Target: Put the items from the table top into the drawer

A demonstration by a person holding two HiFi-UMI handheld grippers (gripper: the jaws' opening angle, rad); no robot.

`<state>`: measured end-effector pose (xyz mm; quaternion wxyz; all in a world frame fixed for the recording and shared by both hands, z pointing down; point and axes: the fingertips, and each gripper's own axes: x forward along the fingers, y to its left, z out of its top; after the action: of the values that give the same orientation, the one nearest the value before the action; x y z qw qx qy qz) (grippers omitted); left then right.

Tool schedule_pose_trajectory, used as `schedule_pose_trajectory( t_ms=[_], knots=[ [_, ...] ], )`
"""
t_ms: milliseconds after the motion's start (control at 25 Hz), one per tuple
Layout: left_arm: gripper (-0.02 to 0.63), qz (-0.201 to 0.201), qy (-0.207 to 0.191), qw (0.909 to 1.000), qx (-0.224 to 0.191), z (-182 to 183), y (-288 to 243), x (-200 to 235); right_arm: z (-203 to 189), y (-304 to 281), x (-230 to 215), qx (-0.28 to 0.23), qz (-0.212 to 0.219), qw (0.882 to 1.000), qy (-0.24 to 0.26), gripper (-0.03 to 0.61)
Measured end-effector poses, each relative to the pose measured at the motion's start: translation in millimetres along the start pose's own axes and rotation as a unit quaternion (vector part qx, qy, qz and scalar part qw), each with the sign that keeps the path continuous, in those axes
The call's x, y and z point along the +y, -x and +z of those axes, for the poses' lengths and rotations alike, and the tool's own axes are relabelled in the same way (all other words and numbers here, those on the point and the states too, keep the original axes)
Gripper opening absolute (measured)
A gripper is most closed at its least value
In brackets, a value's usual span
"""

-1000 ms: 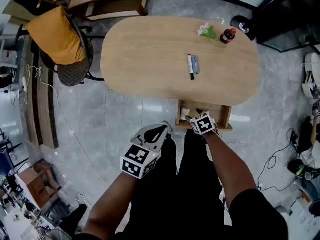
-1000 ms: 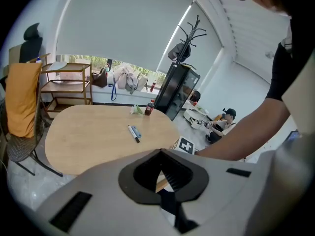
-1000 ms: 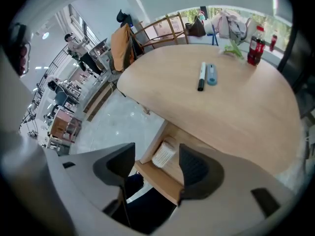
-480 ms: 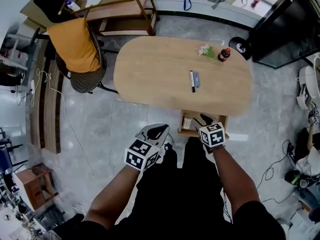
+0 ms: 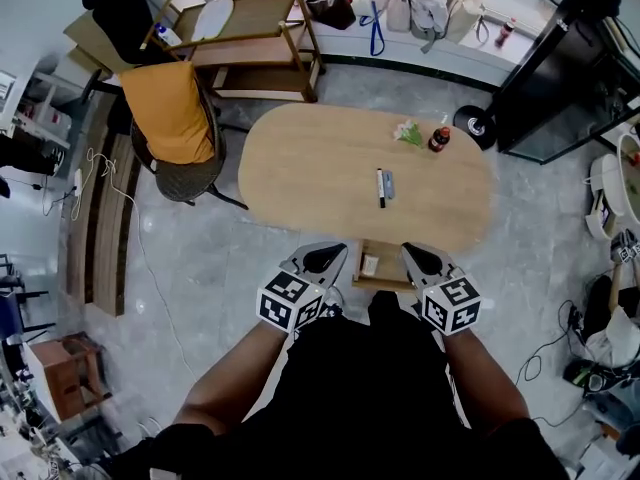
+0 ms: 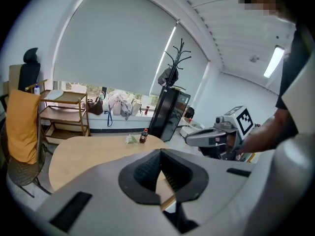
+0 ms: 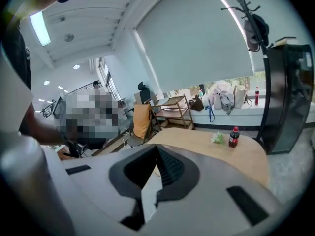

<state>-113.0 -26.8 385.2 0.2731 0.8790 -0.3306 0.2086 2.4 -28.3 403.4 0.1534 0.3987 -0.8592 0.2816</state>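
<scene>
On the oval wooden table (image 5: 330, 168) lie a black marker (image 5: 380, 187) and a small blue item (image 5: 389, 183) side by side. Farther back are a green-and-white sprig (image 5: 406, 132) and a red-capped dark bottle (image 5: 437, 139). Under the near edge a wooden drawer (image 5: 388, 270) stands open with a small white thing inside. My left gripper (image 5: 318, 261) is shut and empty, left of the drawer. My right gripper (image 5: 418, 260) has just been closing and is shut on nothing, above the drawer's right side. The bottle (image 7: 234, 137) and sprig (image 7: 217, 138) lie well beyond the right gripper (image 7: 157, 154).
A chair draped in orange cloth (image 5: 175, 118) stands left of the table, with a wooden shelf cart (image 5: 255, 43) behind it. A black cabinet (image 5: 560, 68) is at the back right. Bags line the far wall, and cables and shoes lie on the floor at right.
Both grippers have risen toward the camera. The right one came up from the drawer front and shifted right. The table now looks smaller and farther away.
</scene>
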Motion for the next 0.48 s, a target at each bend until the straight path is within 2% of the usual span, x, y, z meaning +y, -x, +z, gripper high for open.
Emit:
schedule_pose_trajectory(
  t_ms=[80,200,480],
  knots=[
    [0.002,0.002,-0.01,0.9999,-0.014,17.1,0.2,-1.1,20.8,11.9,-0.3,-0.018,-0.001,1.0,0.008,0.003],
    [0.002,0.01,-0.027,0.9995,-0.011,29.6,-7.9,-2.7,38.3,20.3,-11.1,-0.033,-0.004,0.999,0.02,0.003],
    [0.002,0.039,-0.036,0.9985,0.014,38.0,-39.0,-6.6,34.4,19.8,-51.8,-0.034,0.005,0.999,0.012,0.003]
  ],
)
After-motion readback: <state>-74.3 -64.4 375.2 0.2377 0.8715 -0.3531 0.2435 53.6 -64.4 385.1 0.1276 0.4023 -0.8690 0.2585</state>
